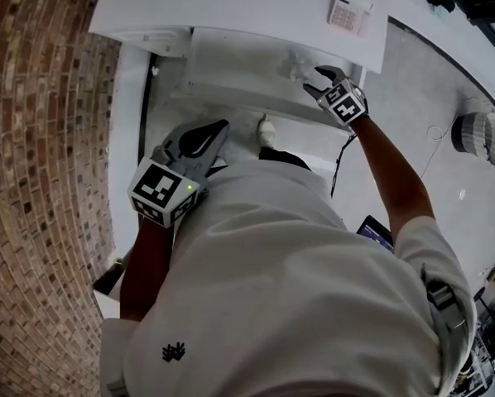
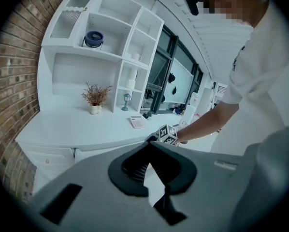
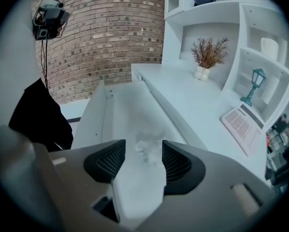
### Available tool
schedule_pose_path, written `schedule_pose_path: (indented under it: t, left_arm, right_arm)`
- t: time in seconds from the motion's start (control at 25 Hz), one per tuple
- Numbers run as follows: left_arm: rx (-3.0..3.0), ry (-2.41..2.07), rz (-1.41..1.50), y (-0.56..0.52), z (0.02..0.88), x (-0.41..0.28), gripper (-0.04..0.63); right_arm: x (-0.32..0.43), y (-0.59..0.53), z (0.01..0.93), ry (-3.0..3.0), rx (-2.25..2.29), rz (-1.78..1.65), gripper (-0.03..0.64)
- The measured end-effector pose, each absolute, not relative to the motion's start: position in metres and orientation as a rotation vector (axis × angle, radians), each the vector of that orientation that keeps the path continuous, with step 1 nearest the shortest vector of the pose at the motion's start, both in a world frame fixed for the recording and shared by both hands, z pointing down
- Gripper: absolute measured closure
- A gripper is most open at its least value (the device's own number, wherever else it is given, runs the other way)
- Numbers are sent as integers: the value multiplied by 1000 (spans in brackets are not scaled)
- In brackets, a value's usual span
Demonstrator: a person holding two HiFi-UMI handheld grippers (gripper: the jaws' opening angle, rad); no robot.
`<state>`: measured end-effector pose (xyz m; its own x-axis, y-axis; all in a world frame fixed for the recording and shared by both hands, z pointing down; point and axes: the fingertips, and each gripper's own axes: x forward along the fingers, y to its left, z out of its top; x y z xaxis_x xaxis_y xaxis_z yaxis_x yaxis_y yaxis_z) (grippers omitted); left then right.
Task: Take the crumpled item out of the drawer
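The white drawer (image 1: 231, 64) stands pulled out from under the desk top. In it lies the crumpled item (image 1: 295, 63), a small pale, see-through wad. My right gripper (image 1: 315, 79) reaches into the drawer right beside it. In the right gripper view the crumpled item (image 3: 149, 150) lies on the drawer floor (image 3: 127, 105) between the spread jaws of my right gripper (image 3: 143, 153), nearer the right-hand pad; neither pad presses on it. My left gripper (image 1: 223, 126) hangs back by the person's body, its jaw tips together and nothing in them, as my left gripper (image 2: 149, 146) also shows in its own view.
The white desk top (image 3: 193, 100) carries a calculator (image 1: 349, 11), a potted dry plant (image 3: 202, 71) and a small lantern (image 3: 254, 86), with shelves above. A brick wall (image 1: 40, 139) runs along the left. A shoe (image 1: 266, 131) stands below the drawer front.
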<state>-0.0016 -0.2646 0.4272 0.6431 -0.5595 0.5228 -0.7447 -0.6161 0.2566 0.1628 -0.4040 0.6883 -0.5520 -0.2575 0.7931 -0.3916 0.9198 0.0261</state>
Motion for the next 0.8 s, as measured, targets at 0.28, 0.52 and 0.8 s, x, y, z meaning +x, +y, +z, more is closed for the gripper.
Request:
schedule_pose_path:
  t: [0.28,0.52,0.8]
  left_arm:
    - [2332,-1098,581,-278,432,-9,589]
    - [2288,-1141,583,-289,434,-12,589]
    - [2260,-1140,612,-298,439,-13,589]
  right_arm:
    - [157,-420,732,-2129,393,192,360]
    - [155,-426,759,-2076,333,177,351]
    - [156,-431,786,-2023,314,177,339]
